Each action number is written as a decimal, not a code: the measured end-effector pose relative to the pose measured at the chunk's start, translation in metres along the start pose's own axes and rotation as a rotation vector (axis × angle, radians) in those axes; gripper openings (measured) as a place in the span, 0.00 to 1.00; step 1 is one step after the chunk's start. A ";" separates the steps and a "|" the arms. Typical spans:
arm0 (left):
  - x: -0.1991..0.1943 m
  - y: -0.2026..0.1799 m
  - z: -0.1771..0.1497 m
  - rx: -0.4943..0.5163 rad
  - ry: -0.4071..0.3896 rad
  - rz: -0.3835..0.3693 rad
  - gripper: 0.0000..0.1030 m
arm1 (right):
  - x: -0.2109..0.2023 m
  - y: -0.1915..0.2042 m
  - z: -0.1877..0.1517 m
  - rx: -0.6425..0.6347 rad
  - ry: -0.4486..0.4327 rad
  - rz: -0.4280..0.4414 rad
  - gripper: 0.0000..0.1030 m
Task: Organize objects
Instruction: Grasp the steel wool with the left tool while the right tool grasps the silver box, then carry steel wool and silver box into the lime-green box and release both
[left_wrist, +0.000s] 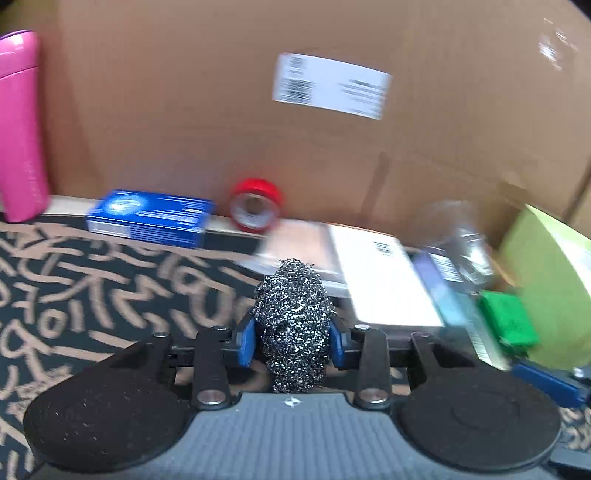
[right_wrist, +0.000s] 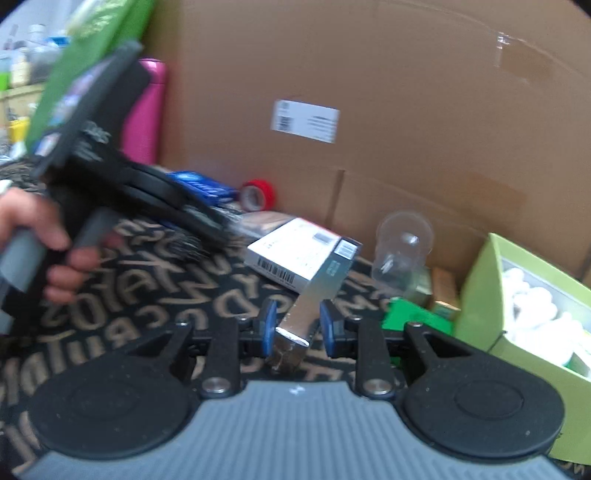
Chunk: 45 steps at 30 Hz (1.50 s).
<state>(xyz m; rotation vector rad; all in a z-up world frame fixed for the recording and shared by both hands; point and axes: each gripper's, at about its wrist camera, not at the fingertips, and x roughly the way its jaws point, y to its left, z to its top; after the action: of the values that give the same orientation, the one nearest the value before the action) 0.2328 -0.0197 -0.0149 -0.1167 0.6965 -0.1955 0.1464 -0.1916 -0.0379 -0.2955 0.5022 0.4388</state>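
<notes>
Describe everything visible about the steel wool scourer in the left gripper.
The steel wool scourer is a dark grey, glinting ball of tangled metal strands, squeezed into a tall oval. It stands upright between the blue pads of the left gripper, which press on both its sides. It sits above the patterned mat; whether it touches the mat cannot be told.

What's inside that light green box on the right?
The light green box lies open toward the right wrist camera, and white rounded pieces fill the part that shows. They are too blurred to identify. The box walls cover anything deeper inside or underneath them.
</notes>
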 end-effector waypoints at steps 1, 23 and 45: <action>-0.001 -0.005 -0.001 0.011 0.004 -0.010 0.39 | -0.001 -0.004 0.000 0.032 -0.006 0.021 0.24; -0.007 -0.028 -0.004 0.092 -0.015 0.046 0.37 | 0.033 -0.029 -0.007 0.208 0.037 -0.090 0.22; -0.054 -0.079 0.008 0.096 -0.159 -0.096 0.37 | -0.043 -0.084 0.005 0.371 -0.251 -0.168 0.21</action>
<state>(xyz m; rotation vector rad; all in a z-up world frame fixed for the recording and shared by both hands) 0.1862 -0.0849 0.0384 -0.0731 0.5228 -0.3082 0.1542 -0.2763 0.0025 0.0754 0.3019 0.2085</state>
